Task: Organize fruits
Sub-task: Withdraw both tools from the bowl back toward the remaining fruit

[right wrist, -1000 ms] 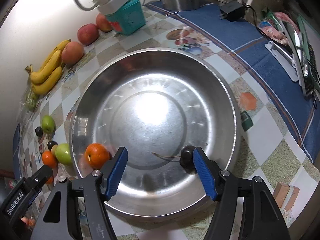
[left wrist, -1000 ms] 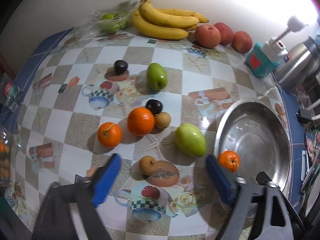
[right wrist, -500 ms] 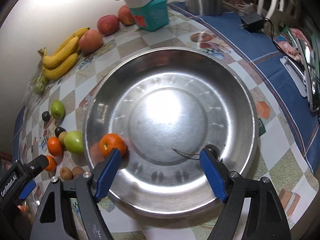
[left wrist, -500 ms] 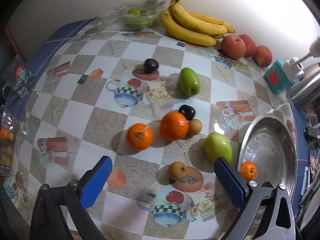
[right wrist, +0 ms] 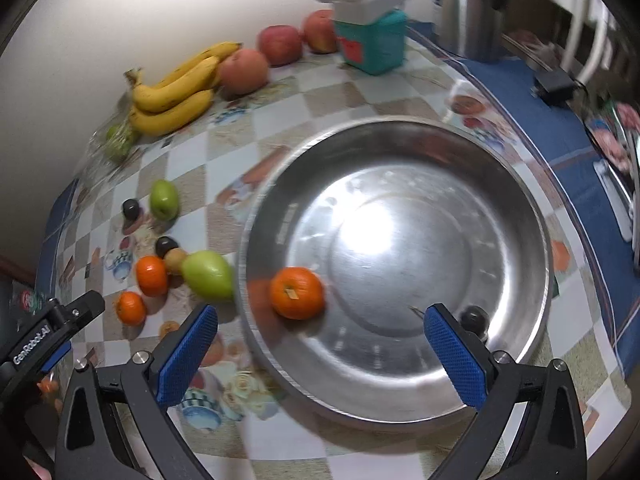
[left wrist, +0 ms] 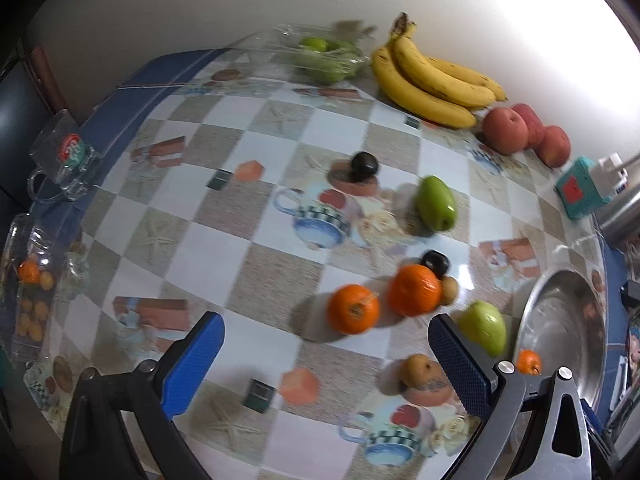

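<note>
My right gripper (right wrist: 320, 354) hangs over the steel bowl (right wrist: 532, 240), jaws opening, empty; an orange (right wrist: 297, 293) lies inside. My left gripper (left wrist: 326, 364) gapes empty. I'd centre it over the nearest table orange (left wrist: 353, 309) before closing.

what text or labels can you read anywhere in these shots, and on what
"GenRobot.AI": on the side of the left gripper, seen in the right wrist view.
Red-and-green logo on the glass mug: too blurred to read.
Red label on the teal box: unreadable.
</note>
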Available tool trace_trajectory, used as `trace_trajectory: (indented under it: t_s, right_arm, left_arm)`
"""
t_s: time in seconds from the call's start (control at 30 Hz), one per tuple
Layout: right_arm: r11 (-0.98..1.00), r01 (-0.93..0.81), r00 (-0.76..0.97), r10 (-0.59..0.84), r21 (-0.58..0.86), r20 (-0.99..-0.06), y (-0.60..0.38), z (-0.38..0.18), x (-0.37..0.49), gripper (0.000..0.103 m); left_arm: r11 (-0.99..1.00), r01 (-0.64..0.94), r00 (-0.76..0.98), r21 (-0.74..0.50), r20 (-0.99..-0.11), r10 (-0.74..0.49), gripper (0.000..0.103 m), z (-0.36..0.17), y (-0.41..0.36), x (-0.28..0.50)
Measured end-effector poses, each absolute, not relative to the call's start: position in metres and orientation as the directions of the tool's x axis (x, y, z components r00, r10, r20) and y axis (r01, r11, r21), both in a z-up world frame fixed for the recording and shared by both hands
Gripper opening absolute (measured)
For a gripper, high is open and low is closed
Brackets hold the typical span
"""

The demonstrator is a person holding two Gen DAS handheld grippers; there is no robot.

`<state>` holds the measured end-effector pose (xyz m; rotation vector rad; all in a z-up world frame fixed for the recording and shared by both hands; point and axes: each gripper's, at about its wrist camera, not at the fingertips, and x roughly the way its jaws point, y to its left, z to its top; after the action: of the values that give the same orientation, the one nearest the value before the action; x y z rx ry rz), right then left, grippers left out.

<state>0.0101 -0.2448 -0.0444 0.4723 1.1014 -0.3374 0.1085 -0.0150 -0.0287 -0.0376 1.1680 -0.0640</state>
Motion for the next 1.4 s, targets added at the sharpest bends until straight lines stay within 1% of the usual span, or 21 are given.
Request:
trace_trajectory:
  t_s: [0.13, 0.23, 0.37, 0.57, 0.77, 0.9, 0.97, 1.1, 1.23, 1.4]
  right_arm:
    - [0.885, 0.427, 0.415, -0.009, 0.186, -0.91, -0.224, -0.039, 0.026, 0.103]
    - [0.908, 0.395, 0.403, -0.034, 0.14, -0.914, -0.207, -0.034, 0.037, 0.103]
    - [0.922, 0.371, 0.403, -0.048, 0.115, -0.914, -0.19, -0.029, 0.048, 0.103]
    - [0.918, 0.362, 0.368, 0.019, 0.162, -0.93, -0.167, -0.04, 0.065, 0.103]
    - [0.914, 0.363, 0.329, 0.058, 0.183, -0.943, -0.147, -0.059, 0.072, 0.103]
    - [0.923, 0.345, 0.312, 0.058, 0.17, -0.948, -0.141, -0.069, 0.072, 0.103]
    - [0.926, 0.328, 0.301, 0.084, 0.185, -0.95, -0.137, -0.076, 0.073, 0.103]
    - [0.945, 0.286, 0.284, 0.074, 0.158, -0.956, -0.127, -0.081, 0.077, 0.103]
    - [0.946, 0.275, 0.276, 0.095, 0.173, -0.956, -0.125, -0.088, 0.08, 0.103]
    - [0.924, 0.313, 0.265, 0.134, 0.217, -0.955, -0.135, -0.097, 0.078, 0.103]
  left_arm:
    - [0.998, 0.013, 0.398, -0.058, -0.916, -0.058, 0.103, -0.026, -0.001, 0.113]
    - [0.998, 0.0, 0.391, -0.07, -0.918, -0.064, 0.103, -0.027, 0.007, 0.118]
    - [0.998, -0.028, 0.386, -0.062, -0.921, -0.046, 0.103, -0.028, 0.02, 0.124]
    - [0.997, -0.056, 0.376, -0.051, -0.926, -0.026, 0.103, -0.031, 0.039, 0.131]
    - [0.997, -0.056, 0.35, -0.047, -0.936, -0.024, 0.103, -0.039, 0.041, 0.135]
    - [0.998, -0.045, 0.329, -0.048, -0.944, -0.031, 0.103, -0.045, 0.038, 0.137]
    - [0.998, -0.04, 0.316, -0.052, -0.948, -0.036, 0.103, -0.05, 0.035, 0.139]
    - [0.998, -0.036, 0.284, -0.049, -0.958, -0.037, 0.103, -0.061, 0.032, 0.141]
    - [0.996, -0.036, 0.268, -0.076, -0.961, -0.064, 0.103, -0.065, 0.03, 0.142]
    - [0.995, -0.018, 0.251, -0.101, -0.964, -0.093, 0.103, -0.07, 0.024, 0.143]
